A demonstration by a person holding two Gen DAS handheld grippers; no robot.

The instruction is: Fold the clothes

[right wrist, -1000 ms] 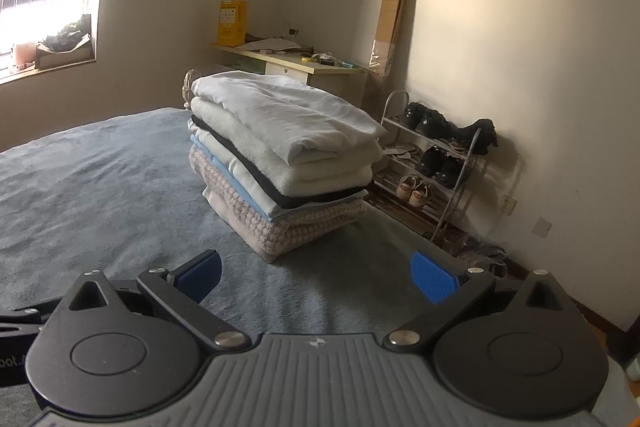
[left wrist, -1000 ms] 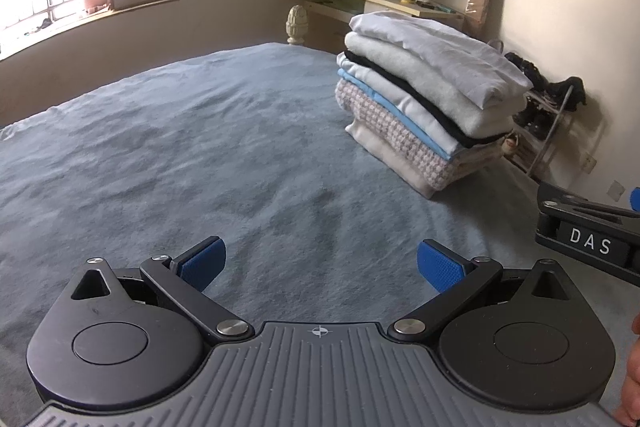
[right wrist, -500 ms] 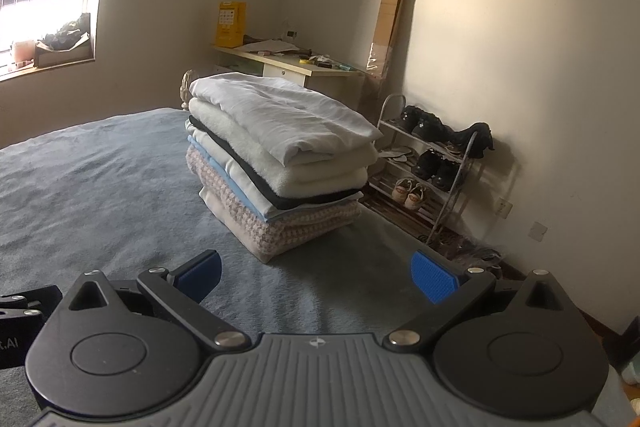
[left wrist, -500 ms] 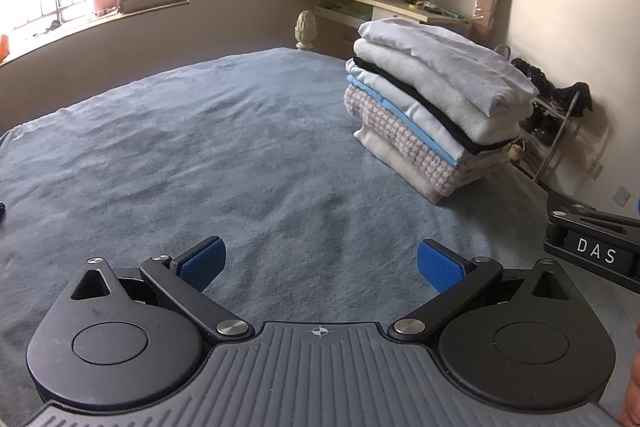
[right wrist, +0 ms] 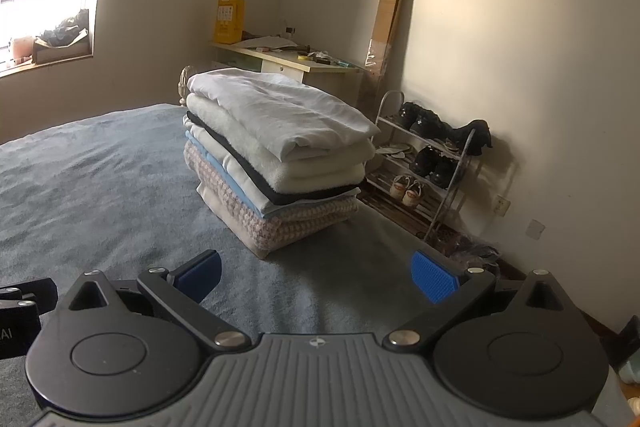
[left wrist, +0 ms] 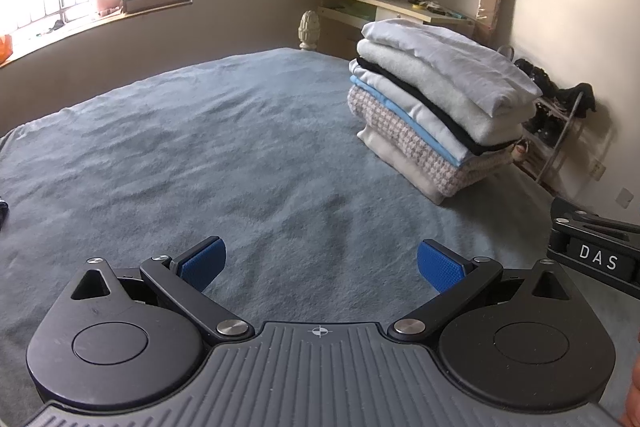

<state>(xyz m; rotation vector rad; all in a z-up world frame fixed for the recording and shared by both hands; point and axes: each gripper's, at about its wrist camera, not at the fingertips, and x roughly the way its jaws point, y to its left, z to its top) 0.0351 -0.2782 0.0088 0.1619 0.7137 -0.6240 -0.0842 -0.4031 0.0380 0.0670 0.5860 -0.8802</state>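
White "DAS" lettering marks the right gripper [left wrist: 596, 255]; both grippers' jaws gape, holding nothing.

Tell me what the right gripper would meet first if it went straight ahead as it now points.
Probably the stack of folded clothes on the grey-blue bedspread; the open right gripper aims roughly at its near corner, though depth is unclear.

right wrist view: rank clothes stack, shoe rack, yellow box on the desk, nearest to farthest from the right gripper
From the right gripper:
1. Stack of folded clothes, on the bed just ahead, slightly left of centre.
2. Shoe rack, on the floor past the bed's edge, to the right against the wall.
3. Yellow box, on the desk in the far corner, behind the stack.
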